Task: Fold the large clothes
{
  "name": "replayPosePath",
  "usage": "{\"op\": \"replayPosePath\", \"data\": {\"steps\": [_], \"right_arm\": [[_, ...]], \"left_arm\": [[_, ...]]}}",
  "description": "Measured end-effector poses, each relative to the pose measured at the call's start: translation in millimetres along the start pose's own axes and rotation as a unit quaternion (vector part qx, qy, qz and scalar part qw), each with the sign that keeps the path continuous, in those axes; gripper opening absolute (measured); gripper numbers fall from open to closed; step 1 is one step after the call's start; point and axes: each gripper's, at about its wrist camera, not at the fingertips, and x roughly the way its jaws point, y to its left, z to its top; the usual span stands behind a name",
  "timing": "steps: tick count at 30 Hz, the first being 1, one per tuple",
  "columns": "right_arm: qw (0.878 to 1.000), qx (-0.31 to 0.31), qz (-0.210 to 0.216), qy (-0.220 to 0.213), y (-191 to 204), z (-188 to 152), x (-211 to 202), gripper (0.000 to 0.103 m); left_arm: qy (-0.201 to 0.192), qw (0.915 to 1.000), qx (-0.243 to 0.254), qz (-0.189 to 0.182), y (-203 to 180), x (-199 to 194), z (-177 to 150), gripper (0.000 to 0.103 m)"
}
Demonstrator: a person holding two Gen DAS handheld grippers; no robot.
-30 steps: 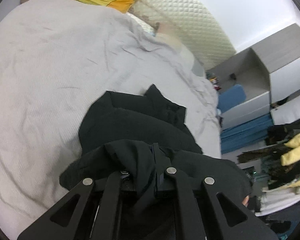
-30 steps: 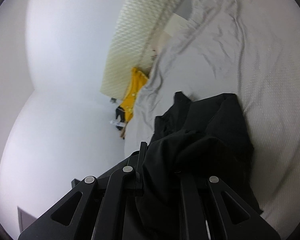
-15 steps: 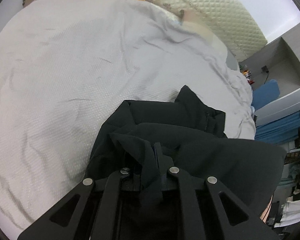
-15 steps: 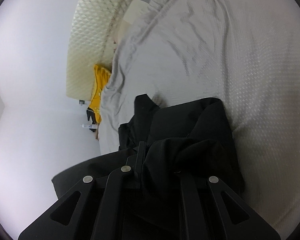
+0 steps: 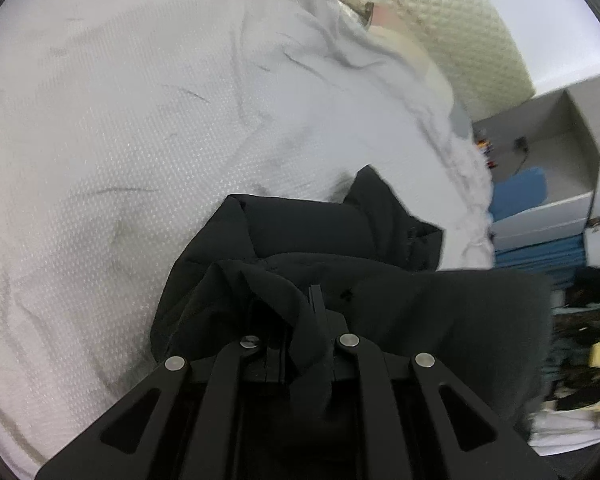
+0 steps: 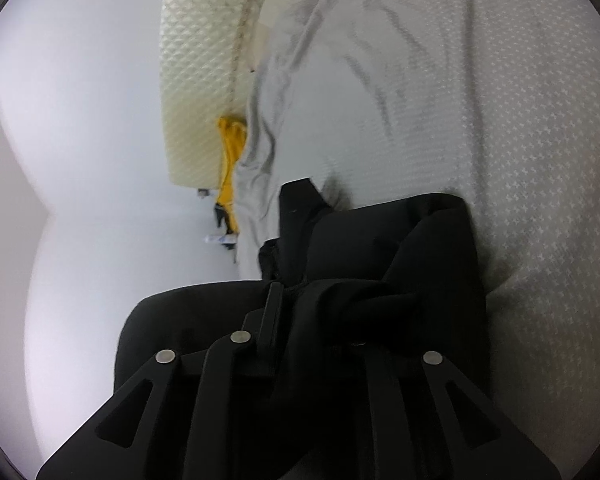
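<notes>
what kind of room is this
Most likely a bedroom: the black garment lies on a bed with a white textured bedspread, a quilted cream headboard stands behind, and clothes are piled beside it.

A bed [image 5: 148, 128] covered by a wrinkled white textured sheet carries a black garment [image 5: 332, 236] (bunched, partly lifted) near its edge.

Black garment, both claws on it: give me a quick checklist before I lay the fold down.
1. Left claw shut on black garment: ok.
2. Right claw shut on the same garment: ok.
3. Far part of garment resting on the white bedspread: ok.
4. Bedspread ahead free of other items: ok, though wrinkled.
5. Held edges aligned with each other: cannot tell, fabric is bunched at both claws.
6. Garment lying flat: not ok, folds bulge.
</notes>
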Motion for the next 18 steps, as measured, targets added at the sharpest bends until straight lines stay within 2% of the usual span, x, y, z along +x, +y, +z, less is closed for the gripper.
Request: {"op": "replayPosePath", "data": {"steps": [4,6,8,9,10,11,12,13,14,15,17,18], "right_arm": [[1.000,-0.005,0.008,-0.009,4,-2,-18,0.023],[1.000,-0.015,0.001,-0.022,9,-5,-31,0.036],[0.997,-0.044,-0.037,-0.041,20,-9,-46,0.047],[0.996,-0.055,-0.056,-0.051,24,-12,-52,0.049],[0.991,-0.073,-0.088,-0.072,33,-16,-63,0.051],[0.986,-0.087,-0.111,-0.087,39,-19,-69,0.056],[0.976,-0.116,-0.150,-0.111,52,-25,-79,0.058],[0.962,-0.148,-0.183,-0.135,67,-34,-86,0.058],[0.954,-0.166,-0.198,-0.149,75,-40,-90,0.058],[0.937,-0.204,-0.221,-0.176,94,-54,-95,0.058],[0.914,-0.260,-0.235,-0.203,120,-77,-95,0.060],[0.903,-0.287,-0.235,-0.215,132,-90,-94,0.067]], "left_arm": [[-0.002,0.9989,-0.012,-0.046,10,-25,-7,0.014],[-0.010,0.9987,-0.008,-0.050,13,-41,-12,0.017],[-0.023,0.9986,-0.007,-0.047,17,-58,-17,0.033],[-0.033,0.9989,-0.001,-0.034,18,-67,-20,0.058],[-0.053,0.9985,0.014,-0.007,17,-79,-24,0.075],[-0.078,0.9962,0.032,0.022,15,-91,-29,0.076],[-0.114,0.9904,0.059,0.052,9,-106,-37,0.076],[-0.132,0.9863,0.075,0.065,5,-114,-43,0.076],[-0.151,0.9813,0.091,0.077,-1,-120,-51,0.076],[-0.174,0.9741,0.110,0.093,-10,-125,-62,0.076],[-0.205,0.9625,0.138,0.112,-24,-128,-80,0.076],[-0.220,0.9546,0.159,0.123,-37,-125,-93,0.076]]}}
